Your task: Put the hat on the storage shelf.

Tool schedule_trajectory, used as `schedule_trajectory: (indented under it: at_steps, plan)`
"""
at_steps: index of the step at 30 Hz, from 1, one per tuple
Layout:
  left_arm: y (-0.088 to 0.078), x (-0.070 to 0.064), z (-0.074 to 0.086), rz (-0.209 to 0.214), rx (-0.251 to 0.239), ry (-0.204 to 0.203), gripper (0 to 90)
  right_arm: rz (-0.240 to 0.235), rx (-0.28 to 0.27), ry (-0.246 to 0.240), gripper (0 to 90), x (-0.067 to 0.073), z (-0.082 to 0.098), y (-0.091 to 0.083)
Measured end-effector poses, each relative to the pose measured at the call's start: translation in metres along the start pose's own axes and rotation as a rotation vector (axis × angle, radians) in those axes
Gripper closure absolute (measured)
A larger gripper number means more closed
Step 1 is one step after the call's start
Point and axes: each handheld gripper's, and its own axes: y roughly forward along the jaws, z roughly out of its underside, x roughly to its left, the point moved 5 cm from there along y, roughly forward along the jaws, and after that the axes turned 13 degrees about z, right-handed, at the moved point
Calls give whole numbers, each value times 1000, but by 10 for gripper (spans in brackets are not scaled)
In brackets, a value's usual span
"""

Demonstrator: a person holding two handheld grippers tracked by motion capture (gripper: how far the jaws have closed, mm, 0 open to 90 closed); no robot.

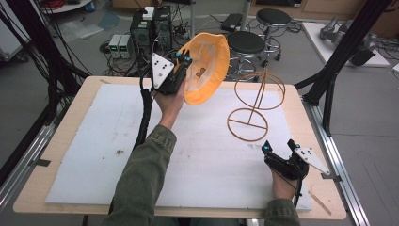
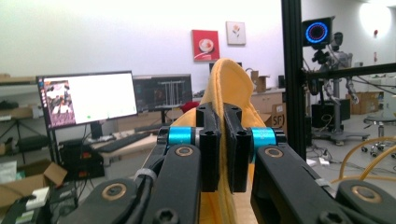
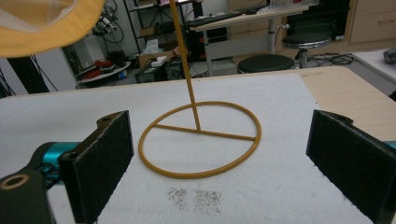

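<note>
An orange hat (image 1: 207, 66) with a pale inside hangs in the air above the table's far edge, tilted on its side. My left gripper (image 1: 182, 59) is shut on its brim; in the left gripper view both pads (image 2: 210, 149) press the orange brim (image 2: 227, 93) between them. A yellow-brown wire stand (image 1: 254, 106) with a ring base and a ring top on a thin pole stands on the white mat to the right of the hat. My right gripper (image 1: 278, 147) rests near the table's front right corner, jaws wide open, with the stand's base ring (image 3: 201, 140) lying ahead of them.
A white foam mat (image 1: 94, 141) covers most of the wooden table (image 1: 42, 165). Small dark specks lie on the mat. Black frame posts (image 1: 329, 80) stand at both sides. Stools, computers and cables sit on the floor beyond the far edge.
</note>
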Motion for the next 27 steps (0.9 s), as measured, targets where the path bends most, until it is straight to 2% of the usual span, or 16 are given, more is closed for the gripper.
schedule_trajectory:
  at_steps: [8, 19, 25, 27]
  plan:
    - [19, -16, -18, 17, -29, 11, 859, 0, -1, 7, 61, 0, 0, -1]
    - [49, -41, -18, 42, -35, 11, 860, -9, 1, 7, 61, 0, 0, 0]
    - [63, -54, -20, 63, -46, -15, 860, -16, 2, 8, 61, 1, 0, 0]
    - [71, -65, -25, 87, -57, -11, 859, -19, 0, 7, 61, 0, 0, 1]
